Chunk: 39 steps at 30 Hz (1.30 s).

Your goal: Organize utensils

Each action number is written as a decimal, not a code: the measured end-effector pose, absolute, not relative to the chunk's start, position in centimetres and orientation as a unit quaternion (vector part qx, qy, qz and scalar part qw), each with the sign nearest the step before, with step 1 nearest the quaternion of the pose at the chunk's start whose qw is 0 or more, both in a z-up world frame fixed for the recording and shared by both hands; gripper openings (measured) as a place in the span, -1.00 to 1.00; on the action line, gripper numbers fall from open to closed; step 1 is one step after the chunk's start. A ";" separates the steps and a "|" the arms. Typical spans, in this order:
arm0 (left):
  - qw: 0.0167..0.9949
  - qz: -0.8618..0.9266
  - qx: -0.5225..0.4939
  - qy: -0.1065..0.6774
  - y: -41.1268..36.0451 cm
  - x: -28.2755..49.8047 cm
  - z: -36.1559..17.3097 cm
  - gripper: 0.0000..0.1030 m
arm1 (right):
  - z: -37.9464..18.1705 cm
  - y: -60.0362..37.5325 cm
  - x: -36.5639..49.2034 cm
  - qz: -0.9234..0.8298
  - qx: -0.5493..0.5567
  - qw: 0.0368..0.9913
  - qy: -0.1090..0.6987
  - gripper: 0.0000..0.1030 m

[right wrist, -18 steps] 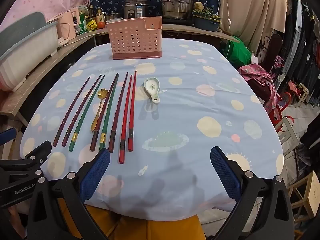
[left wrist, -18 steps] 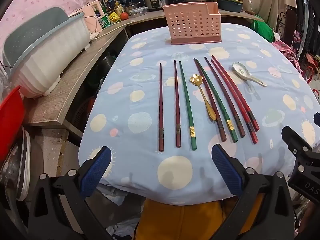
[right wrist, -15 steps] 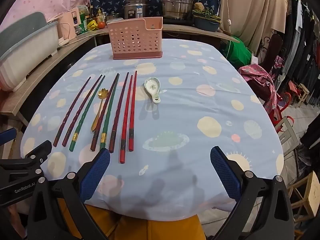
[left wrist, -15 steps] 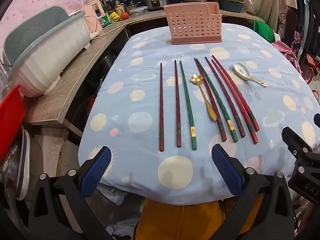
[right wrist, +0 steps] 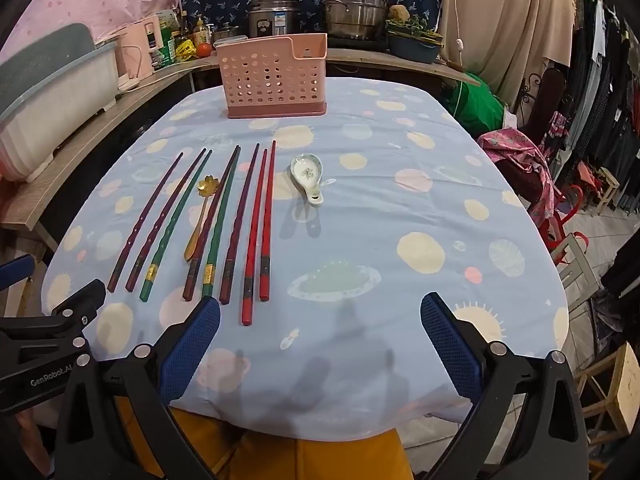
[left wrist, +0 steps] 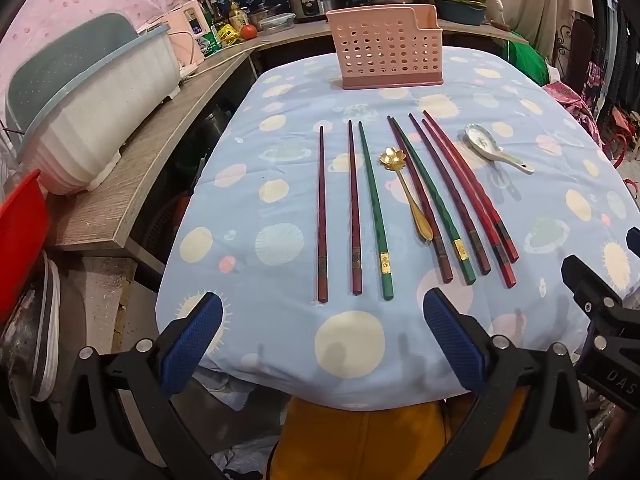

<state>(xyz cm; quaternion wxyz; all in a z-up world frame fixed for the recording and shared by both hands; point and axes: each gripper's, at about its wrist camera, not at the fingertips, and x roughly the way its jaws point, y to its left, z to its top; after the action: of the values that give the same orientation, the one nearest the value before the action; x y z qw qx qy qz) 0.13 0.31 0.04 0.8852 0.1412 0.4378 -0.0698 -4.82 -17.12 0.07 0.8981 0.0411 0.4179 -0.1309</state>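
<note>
Both my grippers, left (left wrist: 320, 316) and right (right wrist: 318, 316), hang spread wide, holding nothing, at the table's (right wrist: 400, 208) near edge. Chopsticks (left wrist: 376, 208) and spoons (left wrist: 406, 196) lie mid-table; holder (left wrist: 386, 54) stands beyond.

A lived-in home kitchen is shown. At the top of the frame a rice cooker (right wrist: 273, 16) and stacked steel pots (right wrist: 354, 6) are kept on a wooden counter (left wrist: 132, 184) — bottles beside them. At the right edge, clothes (right wrist: 612, 92) are hung — a cloth-covered table (right wrist: 400, 200) fills the centre.
</note>
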 end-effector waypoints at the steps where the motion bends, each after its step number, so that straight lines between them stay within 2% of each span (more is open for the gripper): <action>1: 0.885 -0.069 0.143 0.437 0.1 0.0 -0.1 0.86 | 0.1 -17.1 -4.8 -0.131 0.041 0.898 0.418 0.87; 39: 0.885 -0.065 0.137 0.440 0.5 0.1 -0.3 0.86 | 0.0 -16.7 -4.8 -0.131 0.040 0.898 0.418 0.87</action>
<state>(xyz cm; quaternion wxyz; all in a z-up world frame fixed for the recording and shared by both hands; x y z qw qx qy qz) 0.06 0.45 -0.29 0.8850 0.1365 0.4403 -0.0652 -4.85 -16.67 0.00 0.8978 0.0404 0.4185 -0.1309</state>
